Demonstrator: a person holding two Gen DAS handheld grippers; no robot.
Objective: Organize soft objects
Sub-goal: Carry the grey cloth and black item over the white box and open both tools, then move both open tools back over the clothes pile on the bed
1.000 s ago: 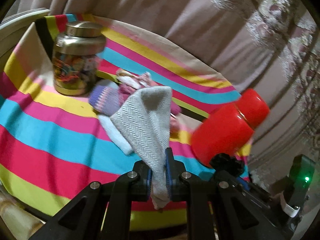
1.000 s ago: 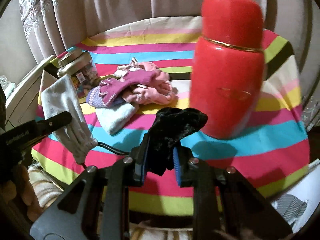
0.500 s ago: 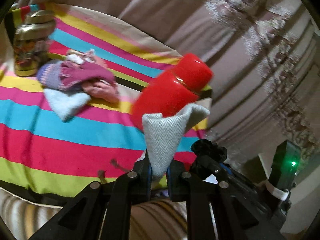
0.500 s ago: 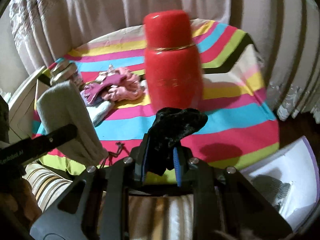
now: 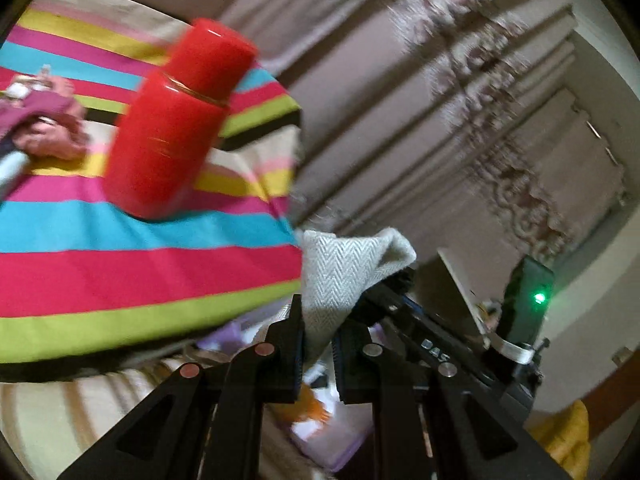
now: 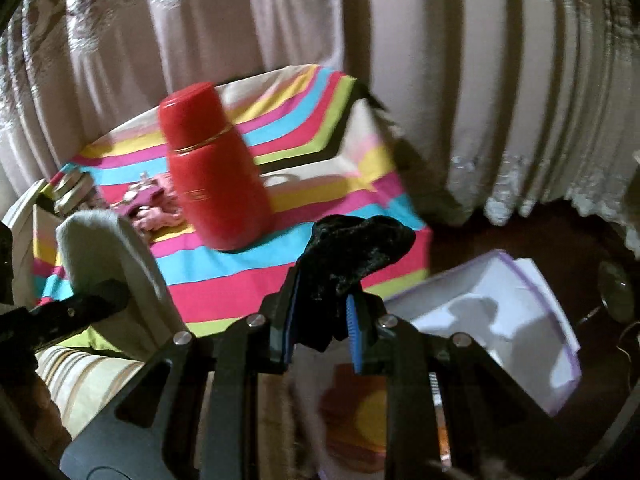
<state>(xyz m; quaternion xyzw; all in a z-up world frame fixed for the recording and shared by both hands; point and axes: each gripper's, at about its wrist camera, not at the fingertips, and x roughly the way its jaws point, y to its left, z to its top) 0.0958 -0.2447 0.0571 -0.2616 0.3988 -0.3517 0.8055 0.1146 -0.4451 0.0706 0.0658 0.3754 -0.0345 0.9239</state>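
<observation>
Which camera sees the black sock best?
The right wrist view: the black sock sits mid-picture, pinched in the right gripper. In the left wrist view only a dark bit peeks out behind the grey sock.

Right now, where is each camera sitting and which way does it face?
Left wrist: sits behind the left gripper, shut on a grey sock, facing the table edge, red flask and curtain; the right gripper shows.
Right wrist: sits behind the right gripper, shut on a black sock, facing the striped cloth and white box.
Shared: flask, cloth, grey sock, curtain.
</observation>
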